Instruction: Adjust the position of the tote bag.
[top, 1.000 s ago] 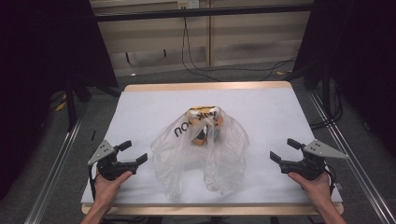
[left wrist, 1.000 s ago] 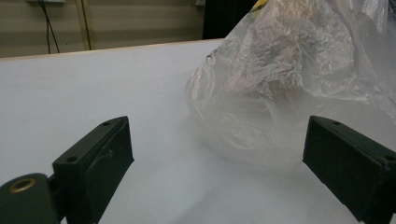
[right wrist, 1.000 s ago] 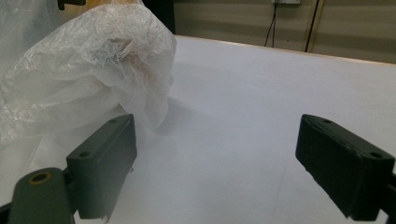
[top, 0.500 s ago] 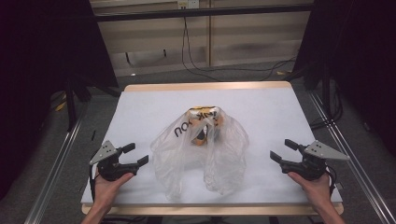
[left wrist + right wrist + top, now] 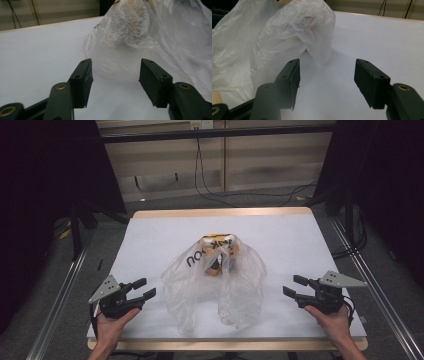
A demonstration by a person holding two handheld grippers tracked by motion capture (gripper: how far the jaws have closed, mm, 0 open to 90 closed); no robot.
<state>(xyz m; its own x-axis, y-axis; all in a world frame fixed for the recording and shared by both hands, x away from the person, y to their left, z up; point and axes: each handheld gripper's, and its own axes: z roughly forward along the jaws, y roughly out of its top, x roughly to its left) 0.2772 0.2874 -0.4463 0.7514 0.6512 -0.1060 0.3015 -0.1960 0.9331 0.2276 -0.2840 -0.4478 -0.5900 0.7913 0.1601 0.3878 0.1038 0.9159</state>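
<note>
I judge the bag (image 5: 215, 282) light, limp and slippery: thin film that will crumple and slide unless I pinch a gathered fold. The loose lobes on its near side look the best places to take hold, one for each gripper. It is clear, crinkled plastic with dark lettering, slumped mid-table over something yellow and brown near its far end. My left gripper (image 5: 141, 289) sits left of the bag, my right gripper (image 5: 295, 286) right of it, both apart from it. Both have just been closing, jaws parted, nothing between them.
</note>
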